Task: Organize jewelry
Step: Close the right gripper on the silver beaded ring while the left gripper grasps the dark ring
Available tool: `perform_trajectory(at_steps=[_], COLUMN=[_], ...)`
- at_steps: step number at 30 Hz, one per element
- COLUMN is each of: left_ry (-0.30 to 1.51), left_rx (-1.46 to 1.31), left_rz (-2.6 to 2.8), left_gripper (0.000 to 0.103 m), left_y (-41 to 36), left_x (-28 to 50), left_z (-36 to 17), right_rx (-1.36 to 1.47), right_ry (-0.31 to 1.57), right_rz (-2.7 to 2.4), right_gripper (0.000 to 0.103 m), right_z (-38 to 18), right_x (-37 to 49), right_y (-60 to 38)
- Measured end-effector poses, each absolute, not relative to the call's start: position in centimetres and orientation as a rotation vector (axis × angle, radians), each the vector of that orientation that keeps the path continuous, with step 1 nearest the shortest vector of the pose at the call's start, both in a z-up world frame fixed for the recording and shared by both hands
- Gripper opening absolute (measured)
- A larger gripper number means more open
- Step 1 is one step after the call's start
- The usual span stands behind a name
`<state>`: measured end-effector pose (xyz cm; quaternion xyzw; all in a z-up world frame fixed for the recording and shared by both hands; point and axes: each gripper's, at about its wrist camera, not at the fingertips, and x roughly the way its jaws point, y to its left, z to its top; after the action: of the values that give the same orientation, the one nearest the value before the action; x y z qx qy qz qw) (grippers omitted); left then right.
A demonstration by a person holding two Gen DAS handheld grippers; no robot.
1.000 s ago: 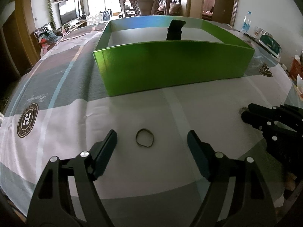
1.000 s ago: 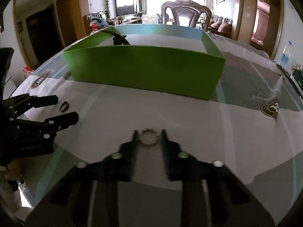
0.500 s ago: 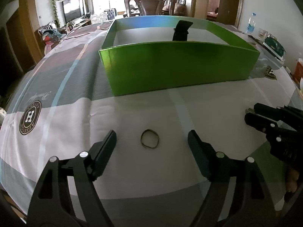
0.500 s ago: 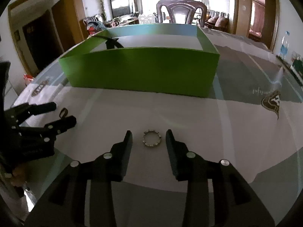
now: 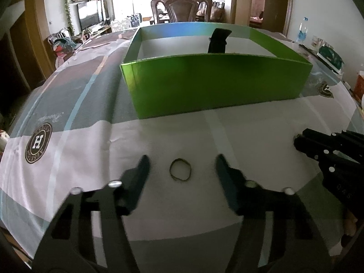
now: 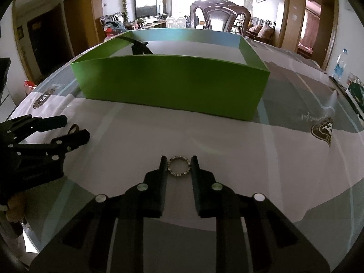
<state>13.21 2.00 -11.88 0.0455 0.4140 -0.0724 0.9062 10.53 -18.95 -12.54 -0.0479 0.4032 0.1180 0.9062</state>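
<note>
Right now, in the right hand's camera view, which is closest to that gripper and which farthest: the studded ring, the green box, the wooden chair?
1. The studded ring, between the right gripper's closing fingers, which seem to touch it.
2. The green box, farther back on the table, slightly left of centre.
3. The wooden chair, behind the box at the table's far side.

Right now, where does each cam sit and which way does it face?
Left wrist: on the left gripper, tilted down at the tablecloth, jaws closing around the thin dark ring without touching it; right gripper enters at the right edge.
Right wrist: on the right gripper, tilted down, jaws closing with pads against the studded silver ring; left gripper at the left edge.
Shared: open green cardboard box and carved wooden chair beyond it.
</note>
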Motion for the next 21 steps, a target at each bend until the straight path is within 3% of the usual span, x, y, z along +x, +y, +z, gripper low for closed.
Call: perform_trajectory(at_steps=[3, 6, 7, 9, 18, 21], left_ry=[0.839, 0.838, 0.843, 0.865, 0.862, 0.852], left_rx=[0.108, 0.113, 0.109, 0.074, 0.094, 0.093], left_rz=[-0.156, -0.155, -0.152, -0.174, -0.192, -0.188], left_gripper=[0.035, 0.037, 0.047, 0.056, 0.056, 0.044], left_y=[1.8, 1.7, 1.8, 2.4, 2.2, 2.2], left_x=[13.0, 12.9, 12.9, 13.1, 12.8, 12.7], left_z=[-11.8, -11.7, -11.7, -11.7, -11.8, -11.8], right_rx=[-0.098, -0.079, -0.076, -0.069, -0.064, -0.067], right_ry=[0.832, 0.836, 0.836, 0.837, 0.836, 0.834], right_rz=[0.242, 0.250, 0.252, 0.256, 0.258, 0.256], right_gripper=[0.021, 0.021, 0.021, 0.021, 0.021, 0.021], right_z=[-12.5, -12.5, -12.5, -12.5, -12.5, -12.5], right_x=[10.5, 10.7, 10.7, 10.7, 10.6, 10.5], right_y=[-18.9, -19.2, -19.1, -19.3, -19.6, -19.7])
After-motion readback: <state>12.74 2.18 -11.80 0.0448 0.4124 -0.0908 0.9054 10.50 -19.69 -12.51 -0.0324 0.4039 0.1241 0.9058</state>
